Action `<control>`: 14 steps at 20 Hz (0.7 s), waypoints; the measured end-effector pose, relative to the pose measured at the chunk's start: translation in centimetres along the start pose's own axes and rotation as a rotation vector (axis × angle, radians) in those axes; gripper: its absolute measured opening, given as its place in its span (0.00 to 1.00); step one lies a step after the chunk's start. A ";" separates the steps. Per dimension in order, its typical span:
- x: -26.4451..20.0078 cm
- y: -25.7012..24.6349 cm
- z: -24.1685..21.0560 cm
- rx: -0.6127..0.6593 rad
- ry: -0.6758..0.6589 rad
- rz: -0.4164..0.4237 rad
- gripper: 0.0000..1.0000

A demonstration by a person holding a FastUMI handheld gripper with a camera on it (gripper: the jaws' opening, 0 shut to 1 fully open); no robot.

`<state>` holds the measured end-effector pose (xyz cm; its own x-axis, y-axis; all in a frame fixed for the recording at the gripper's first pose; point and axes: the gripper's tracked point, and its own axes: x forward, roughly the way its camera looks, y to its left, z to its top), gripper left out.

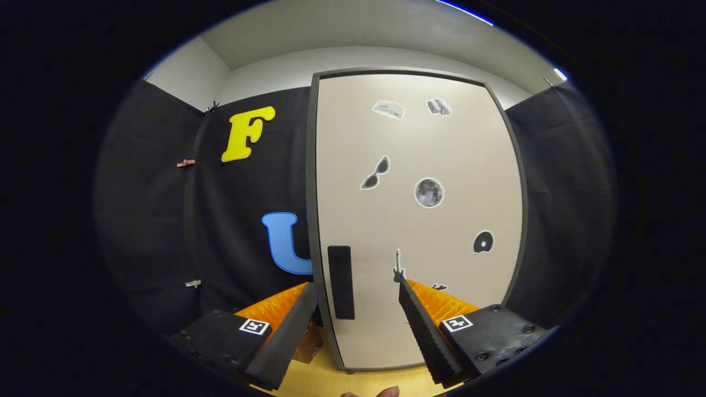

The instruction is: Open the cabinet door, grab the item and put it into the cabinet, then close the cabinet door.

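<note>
A beige cabinet door (419, 220) in a dark grey frame stands shut straight ahead, dotted with small stickers. Its black vertical handle (340, 282) sits low near the door's left edge. My gripper (357, 285) is open, and the handle lies between the two fingers, closer to the left one. The fingertips (309, 292) are close to the door, but I cannot tell if they touch it. A brown item (309, 344) peeks out low beside the left finger, mostly hidden behind it.
The cabinet stands on a light wooden tabletop (331, 380). Black cloth walls (165, 220) enclose the booth on both sides of the cabinet. A person's fingertips (380, 392) show just below the fingers.
</note>
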<state>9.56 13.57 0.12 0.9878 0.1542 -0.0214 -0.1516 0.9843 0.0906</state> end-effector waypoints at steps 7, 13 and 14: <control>7.2 1.2 -4.8 -0.028 0.084 -0.037 0.97; 8.7 1.1 -4.8 -0.038 0.038 -0.089 0.49; 8.3 1.1 -5.5 -0.026 0.033 -0.091 0.41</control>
<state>17.39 16.44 -5.41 0.9959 0.0663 -0.0608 -0.0626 0.9962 0.0607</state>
